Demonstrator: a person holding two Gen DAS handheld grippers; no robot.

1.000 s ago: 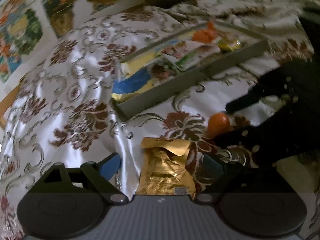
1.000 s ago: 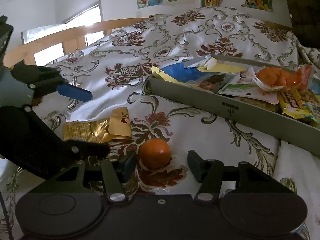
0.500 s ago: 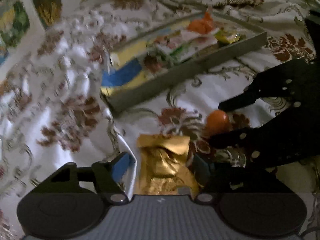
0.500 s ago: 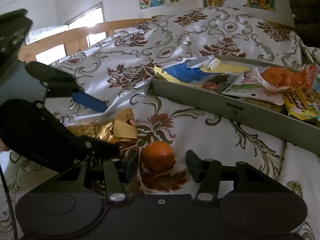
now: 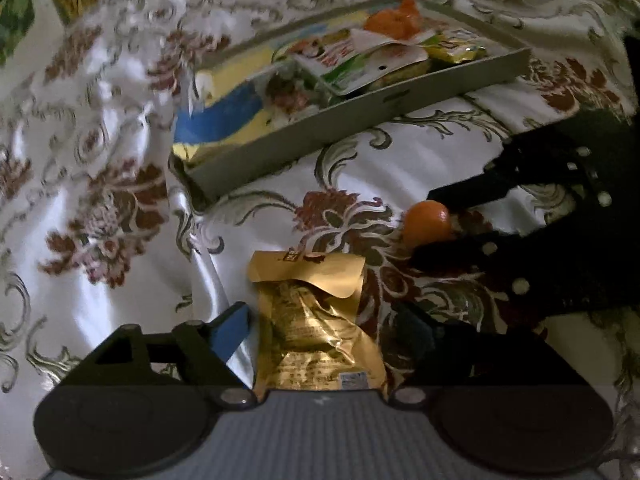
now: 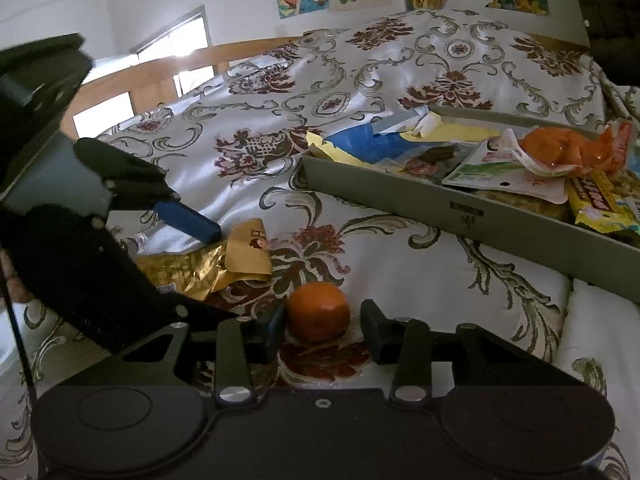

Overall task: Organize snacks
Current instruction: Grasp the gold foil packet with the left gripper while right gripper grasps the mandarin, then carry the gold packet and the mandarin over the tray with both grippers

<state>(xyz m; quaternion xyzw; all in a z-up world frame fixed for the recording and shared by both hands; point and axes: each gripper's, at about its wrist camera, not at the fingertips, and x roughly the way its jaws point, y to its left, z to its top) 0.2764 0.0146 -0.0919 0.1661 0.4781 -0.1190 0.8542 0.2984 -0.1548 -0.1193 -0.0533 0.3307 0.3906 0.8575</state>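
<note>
A gold foil snack packet [image 5: 316,320] lies on the patterned bedspread between the open fingers of my left gripper [image 5: 320,330]; the fingers stand on either side of it, not pressing it. It also shows in the right wrist view [image 6: 208,264]. A small orange [image 6: 318,316] sits on the bedspread between the open fingers of my right gripper [image 6: 320,328], close to the left finger. The orange also shows in the left wrist view [image 5: 426,224] between the right gripper's fingers. A grey tray [image 6: 460,208] holds several snack packets.
The tray [image 5: 352,114] lies beyond both grippers with blue and yellow packets hanging over its near end. The bedspread [image 6: 400,80] is soft and creased. A wooden bed frame [image 6: 168,72] and postered wall stand behind.
Both grippers have moved forward and lower. The left gripper's fingers have narrowed around the gold packet. The right gripper's fingers have narrowed around the orange. Neither item has moved.
</note>
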